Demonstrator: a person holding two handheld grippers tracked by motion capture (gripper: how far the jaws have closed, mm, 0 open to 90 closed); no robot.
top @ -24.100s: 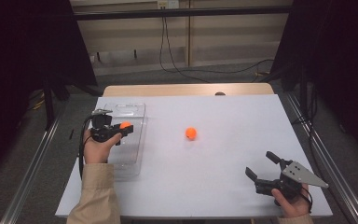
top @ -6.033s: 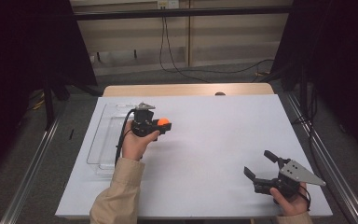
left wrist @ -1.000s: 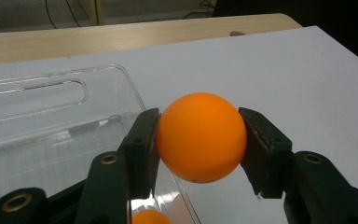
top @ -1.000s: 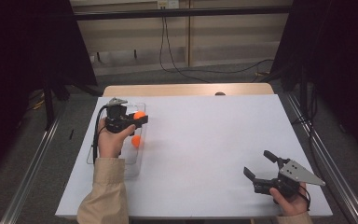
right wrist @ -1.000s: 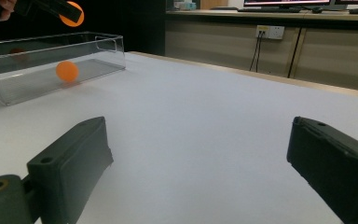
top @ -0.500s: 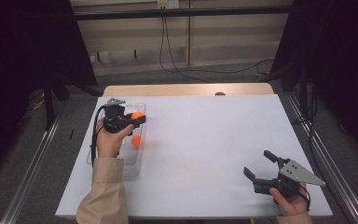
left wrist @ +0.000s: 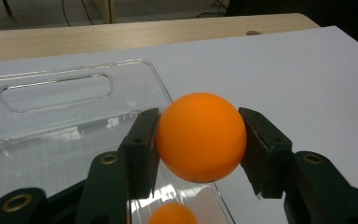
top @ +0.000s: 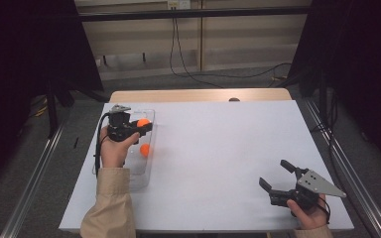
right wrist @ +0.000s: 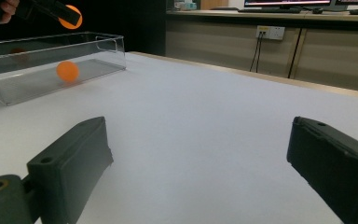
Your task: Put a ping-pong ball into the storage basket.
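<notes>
My left gripper (top: 143, 125) (left wrist: 199, 140) is shut on an orange ball (top: 143, 122) (left wrist: 200, 136) and holds it above the clear plastic box (top: 149, 171) (left wrist: 56, 93) at the table's left. A second orange ball (top: 145, 149) (left wrist: 173, 215) (right wrist: 67, 71) lies inside the box below it. From the right gripper view, the held ball (right wrist: 70, 16) hangs over the box (right wrist: 98, 49) at the far left. My right gripper (top: 276, 175) (right wrist: 200, 163) stands open near the front right corner of the white table (top: 218, 148), with nothing between its jaws.
The box has a moulded handle slot (left wrist: 53, 91) at its far end. A wooden strip (top: 198, 95) runs along the table's far edge. Cables (top: 188, 59) trail on the floor behind. Metal rails (top: 34, 173) flank the table on both sides.
Over the last second nothing has visibly moved. Compared with six seconds ago, my left gripper has carried the ball leftward to above the box, where another ball now lies.
</notes>
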